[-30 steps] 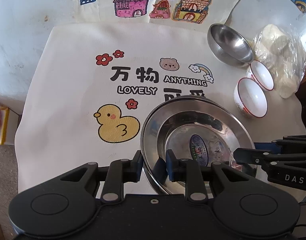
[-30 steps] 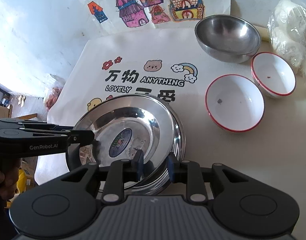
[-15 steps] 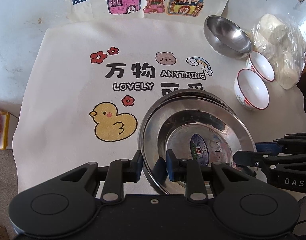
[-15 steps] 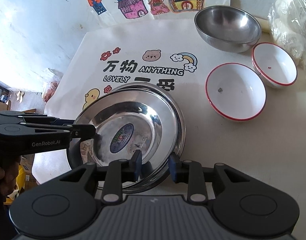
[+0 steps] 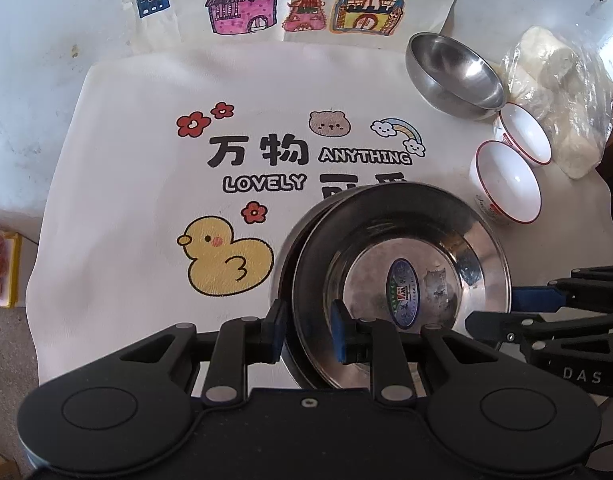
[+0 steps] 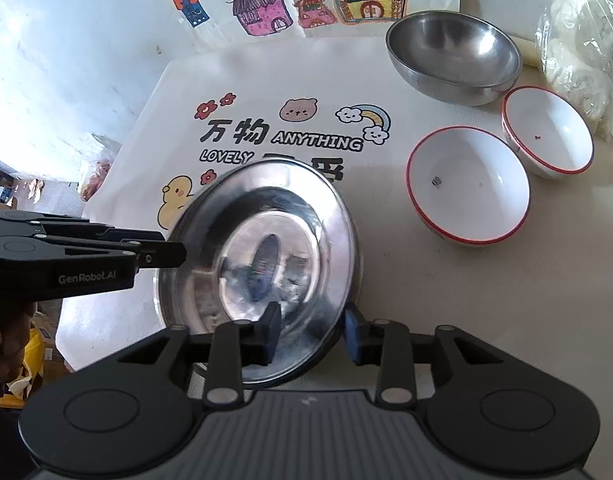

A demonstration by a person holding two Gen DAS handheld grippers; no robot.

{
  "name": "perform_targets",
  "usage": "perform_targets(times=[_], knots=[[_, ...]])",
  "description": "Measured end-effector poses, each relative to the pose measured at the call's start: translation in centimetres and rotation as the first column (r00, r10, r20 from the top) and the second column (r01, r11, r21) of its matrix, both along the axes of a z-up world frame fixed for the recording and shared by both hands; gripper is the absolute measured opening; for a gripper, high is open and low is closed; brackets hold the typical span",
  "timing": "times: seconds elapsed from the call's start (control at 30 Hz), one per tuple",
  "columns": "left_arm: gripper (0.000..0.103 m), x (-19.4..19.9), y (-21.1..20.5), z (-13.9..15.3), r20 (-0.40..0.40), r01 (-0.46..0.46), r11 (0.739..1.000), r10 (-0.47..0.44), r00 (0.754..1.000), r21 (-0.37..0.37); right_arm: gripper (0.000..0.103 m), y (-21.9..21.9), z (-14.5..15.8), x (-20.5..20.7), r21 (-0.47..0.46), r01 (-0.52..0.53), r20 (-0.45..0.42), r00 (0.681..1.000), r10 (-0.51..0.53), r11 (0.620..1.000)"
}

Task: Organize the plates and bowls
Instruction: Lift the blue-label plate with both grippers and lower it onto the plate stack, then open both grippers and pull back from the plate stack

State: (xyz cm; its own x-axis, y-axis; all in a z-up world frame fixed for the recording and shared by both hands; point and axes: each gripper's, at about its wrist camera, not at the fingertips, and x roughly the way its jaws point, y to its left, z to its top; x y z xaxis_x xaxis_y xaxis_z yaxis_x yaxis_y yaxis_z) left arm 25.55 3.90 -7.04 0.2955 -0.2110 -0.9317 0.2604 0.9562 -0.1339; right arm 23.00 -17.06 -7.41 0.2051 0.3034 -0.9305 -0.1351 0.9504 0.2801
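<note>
- Right gripper [image 6: 311, 334]: jaws have just been opening; a gap now shows between the outer pad and the rim of the upper steel plate [image 6: 266, 264], which lies between the pads, where earlier both pads clamped that rim.
- Upper steel plate: now lower over the lower steel plate [image 5: 284, 276], nearly nested, its far edge no longer raised.
</note>
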Motion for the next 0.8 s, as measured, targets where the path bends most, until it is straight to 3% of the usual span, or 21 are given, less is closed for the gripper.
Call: perform_targets(times=[0.1, 0.2, 0.37, 0.63, 0.8], knots=[[0.029, 0.2, 0.2, 0.2, 0.009, -0.01, 1.0, 0.01, 1.0, 0.003, 0.046, 0.0, -0.2, 0.0, 0.006, -0.004, -0.007, 1.0, 0.004, 1.0], [0.041, 0.3, 0.3, 0.5, 0.019, -0.022, 1.0, 0.022, 1.0, 0.003, 0.054, 0.2, -0.2, 0.1, 0.01, -0.014, -0.013, 1.0, 0.014, 1.0], [0.079, 0.4, 0.5, 1.2, 0.065, -0.047, 0.999, 0.045, 0.997, 0.023, 0.074, 0.6, -0.4, 0.1, 0.012, -0.024, -0.022, 0.999, 0.024, 1.0], [0.099, 1.0, 1.3, 1.7, 0.102, -0.102, 0.994, 0.097, 0.99, 0.041, 0.097, 1.0, 0.0, 0.1, -0.003, -0.02, -0.007, 1.0, 0.02, 1.0], [0.1, 1.3, 1.3, 1.5, 0.103, -0.098, 0.994, 0.093, 0.99, 0.042, 0.102, 0.9, 0.4, -0.1, -0.026, 0.015, 0.009, 1.0, -0.014, 1.0]])
